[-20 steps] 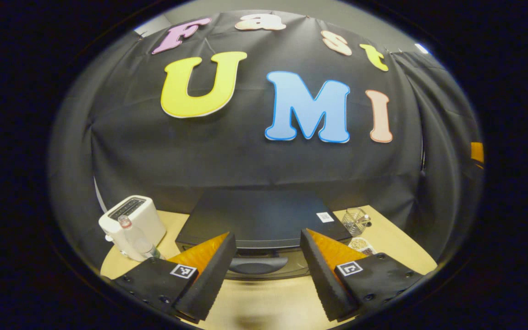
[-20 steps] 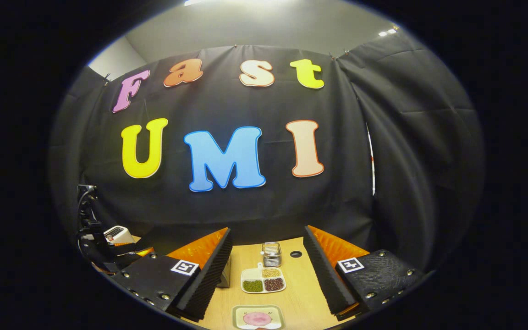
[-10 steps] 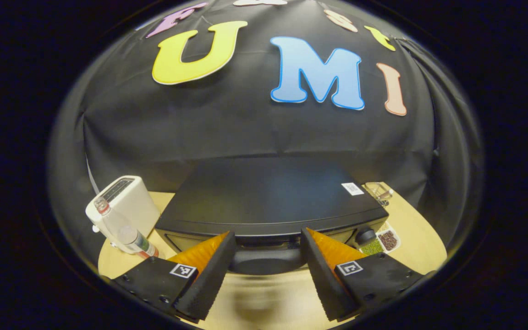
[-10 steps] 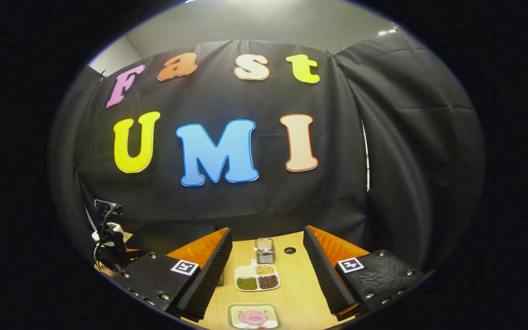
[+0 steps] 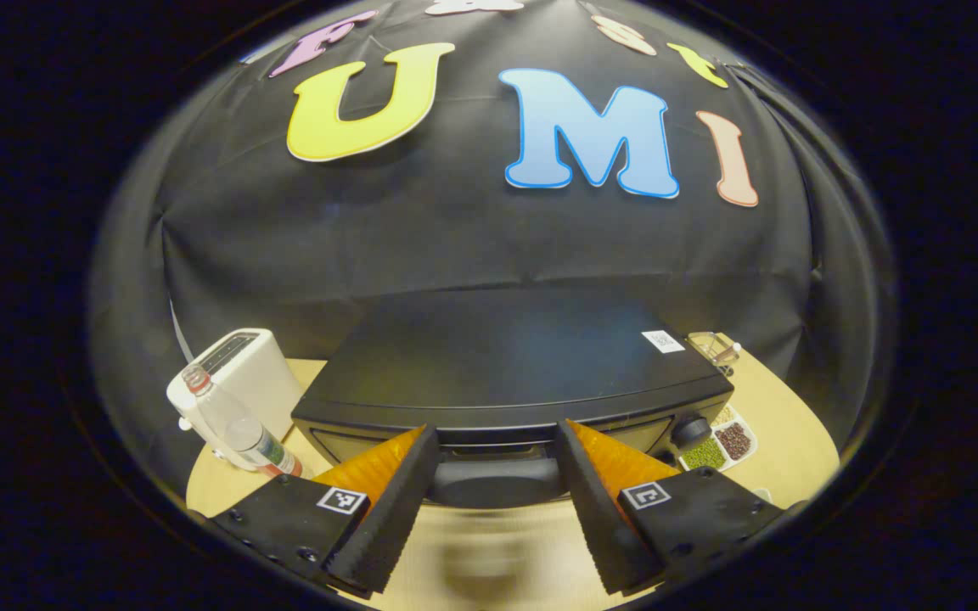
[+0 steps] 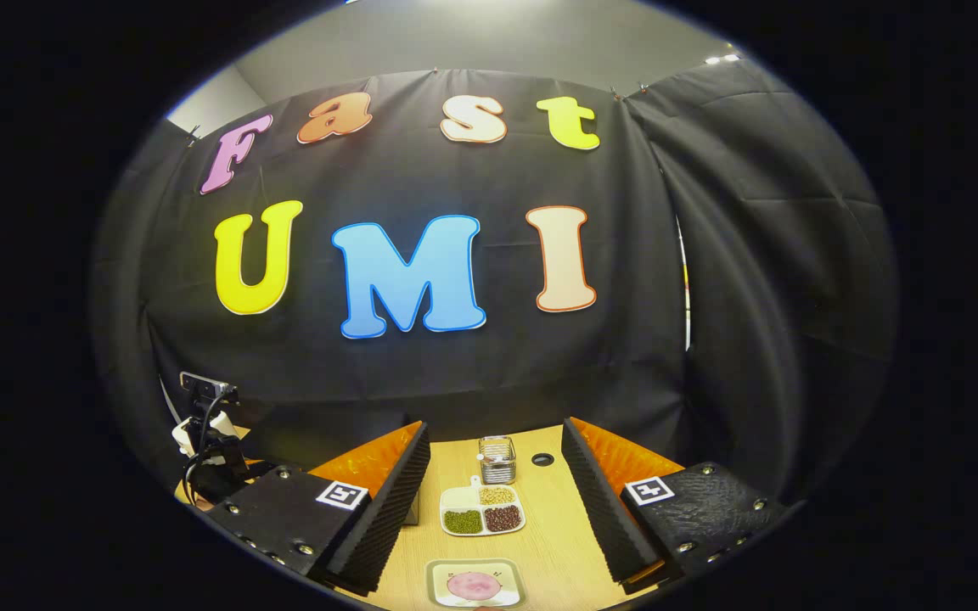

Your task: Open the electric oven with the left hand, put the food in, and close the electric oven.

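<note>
My left gripper (image 5: pixel 496 475) is spread wide w/ the oven handle (image 5: pixel 496 481) sitting between the fingers, can't tell if they touch it. Electric oven (image 5: pixel 510 373) door is shut; toaster (image 5: pixel 238 382) and bottle (image 5: pixel 234 424) sit just left of it. Right gripper (image 6: pixel 496 501) is also apart, hanging over the table (image 6: pixel 553 526), food plate (image 6: pixel 474 584) below it, a divided bean dish (image 6: pixel 482 511) farther back

Only an unreadable sticker (image 5: pixel 663 341) tops the oven (image 5: pixel 506 365).
</note>
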Motion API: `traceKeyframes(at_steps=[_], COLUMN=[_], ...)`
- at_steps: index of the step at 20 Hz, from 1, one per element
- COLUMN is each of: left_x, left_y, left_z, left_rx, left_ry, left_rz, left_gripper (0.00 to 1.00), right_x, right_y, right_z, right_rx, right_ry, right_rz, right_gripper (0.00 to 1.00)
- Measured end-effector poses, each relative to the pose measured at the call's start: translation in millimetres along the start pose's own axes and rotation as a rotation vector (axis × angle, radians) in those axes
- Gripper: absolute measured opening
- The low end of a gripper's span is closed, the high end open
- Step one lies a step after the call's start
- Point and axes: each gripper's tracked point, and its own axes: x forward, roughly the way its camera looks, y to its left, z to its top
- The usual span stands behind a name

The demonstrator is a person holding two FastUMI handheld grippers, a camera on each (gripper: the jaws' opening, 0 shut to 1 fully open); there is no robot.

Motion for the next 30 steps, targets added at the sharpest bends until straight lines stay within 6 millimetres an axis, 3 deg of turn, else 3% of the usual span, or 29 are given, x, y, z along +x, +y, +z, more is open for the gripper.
traceKeyframes(at_steps=[3,12,14,16,18,20,22,23,25,26,27,29,30], left_x=[-12.1,-44.3,-50.9,-56.7,-60.1,-63.0,-66.5,-65.3,-64.7,-63.4,-63.5,-69.1,-70.4], left_y=[-0.7,-5.2,-6.2,-7.3,-7.9,-7.9,-8.9,-9.5,-10.0,-8.0,-4.4,6.4,9.5], left_z=[-9.3,-48.8,-62.5,-76.5,-89.3,-99.2,-112.6,-118.9,-140.0,-151.8,-160.9,-159.9,-147.6], left_rx=[-0.002,0.028,0.033,0.035,0.044,0.052,0.053,0.056,0.062,0.055,0.04,-0.006,-0.026], left_ry=[0.002,0.024,0.039,0.061,0.076,0.089,0.109,0.122,0.173,0.204,0.23,0.225,0.201], left_rz=[-0.004,0.006,0.007,0.005,0.002,0.001,-0.003,-0.006,-0.008,-0.006,0.002,0.022,0.024], left_gripper=[0.98,0.93,0.89,0.98,0.93,0.98,0.89,0.93,0.97,0.89,0.93,0.96,0.98], right_x=[-5.0,-15.2,-16.4,-18.6,-21.2,-22.8,-24.9,-25.8,-27.5,-28.1,-29.4,-29.6,-28.8], right_y=[1.7,7.1,9.2,10.7,10.9,10.9,11.7,13.4,15.9,17.4,18.9,19.7,19.5], right_z=[-2.8,-12.6,-13.4,-14.1,-15.6,-17.7,-21.8,-24.9,-30.5,-32.9,-36.1,-40.6,-43.5], right_rx=[-0.001,-0.001,-0.005,-0.008,-0.011,-0.012,-0.014,-0.014,-0.016,-0.019,-0.024,-0.036,-0.042], right_ry=[-0.002,0.026,0.027,0.028,0.031,0.036,0.047,0.056,0.072,0.081,0.089,0.104,0.114], right_rz=[0.012,0.033,0.041,0.046,0.049,0.051,0.054,0.062,0.073,0.078,0.083,0.091,0.093], right_gripper=[0.94,0.95,0.95,0.95,0.95,0.95,0.95,0.95,0.95,0.95,0.95,0.95,0.95])
